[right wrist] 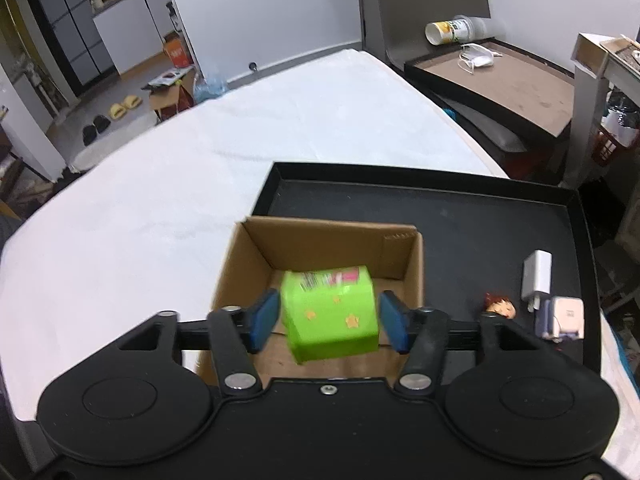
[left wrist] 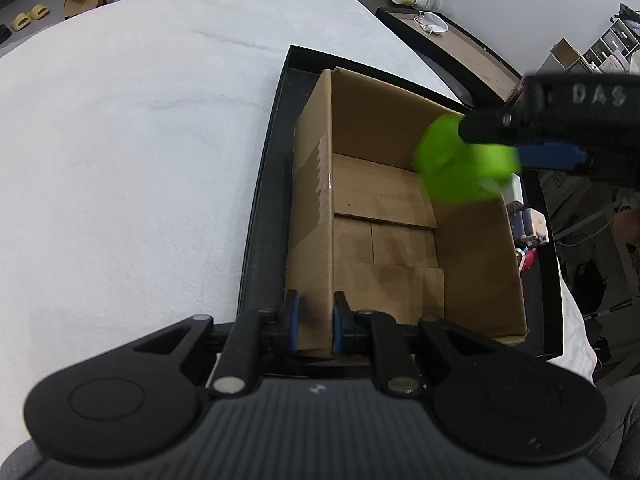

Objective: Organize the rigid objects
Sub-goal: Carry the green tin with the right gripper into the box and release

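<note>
An open cardboard box (left wrist: 400,216) stands in a black tray (left wrist: 264,184) on a white cloth. My left gripper (left wrist: 316,326) is shut on the box's near left wall. A green box with stars (right wrist: 330,316) sits between the fingers of my right gripper (right wrist: 328,320), blurred and tilted, above the cardboard box (right wrist: 320,248). The pads (right wrist: 264,318) stand slightly apart from its sides, so the gripper looks open. In the left wrist view the green box (left wrist: 460,164) and right gripper (left wrist: 516,136) hang over the box's far right.
In the black tray (right wrist: 480,232) right of the box lie a white charger (right wrist: 537,276), a small figurine head (right wrist: 500,307) and a white-blue device (right wrist: 562,318). A second tray with a cup (right wrist: 452,32) and mask stands beyond the table.
</note>
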`<state>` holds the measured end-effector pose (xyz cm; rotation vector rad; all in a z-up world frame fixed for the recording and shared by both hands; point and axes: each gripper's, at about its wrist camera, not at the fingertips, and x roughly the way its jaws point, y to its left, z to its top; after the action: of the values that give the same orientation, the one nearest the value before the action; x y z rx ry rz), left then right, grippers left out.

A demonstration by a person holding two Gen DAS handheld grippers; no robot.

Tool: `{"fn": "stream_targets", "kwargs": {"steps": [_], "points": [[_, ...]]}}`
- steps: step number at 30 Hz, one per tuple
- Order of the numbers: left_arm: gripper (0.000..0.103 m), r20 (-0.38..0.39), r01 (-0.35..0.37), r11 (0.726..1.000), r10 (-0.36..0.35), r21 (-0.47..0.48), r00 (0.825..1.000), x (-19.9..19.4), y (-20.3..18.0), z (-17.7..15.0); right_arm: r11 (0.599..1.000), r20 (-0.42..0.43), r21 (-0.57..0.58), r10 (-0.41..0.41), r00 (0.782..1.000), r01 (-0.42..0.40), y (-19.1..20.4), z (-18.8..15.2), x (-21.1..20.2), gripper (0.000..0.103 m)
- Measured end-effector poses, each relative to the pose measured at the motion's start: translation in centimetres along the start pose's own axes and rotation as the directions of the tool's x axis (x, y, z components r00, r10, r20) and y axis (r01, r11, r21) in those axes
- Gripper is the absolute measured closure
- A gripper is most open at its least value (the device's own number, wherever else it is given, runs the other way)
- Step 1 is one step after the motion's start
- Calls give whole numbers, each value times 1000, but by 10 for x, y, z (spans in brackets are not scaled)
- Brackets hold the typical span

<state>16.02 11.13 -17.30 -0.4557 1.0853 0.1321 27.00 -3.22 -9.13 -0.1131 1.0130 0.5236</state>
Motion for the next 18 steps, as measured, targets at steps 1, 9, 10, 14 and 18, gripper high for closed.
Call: {"fn": "stream_targets", "kwargs": {"steps": [1,9,10,14,18], "points": [[88,0,-2,1000,2,0,1000,0,0,0,1000,6,2,8,1000,-8,-1,1,-2,42],[88,6,-9,1000,9,3,1000,-1,-2,0,999,-1,31,-13,1000,13,-20,-5,-12,41],[88,7,-5,1000,5,1,1000,-2,-2,0,999,0,34,-18,1000,18,-24,-6,-14,39],[88,11,-10,1000,10,2,1000,-3,-3,0,998,4,47,-42,999,42,-41,-14,-25,37],[88,16,-19,1000,19,4,1000,-4,-5,0,996,1,59,-69,998,69,-58,-23,-32,36]]}}
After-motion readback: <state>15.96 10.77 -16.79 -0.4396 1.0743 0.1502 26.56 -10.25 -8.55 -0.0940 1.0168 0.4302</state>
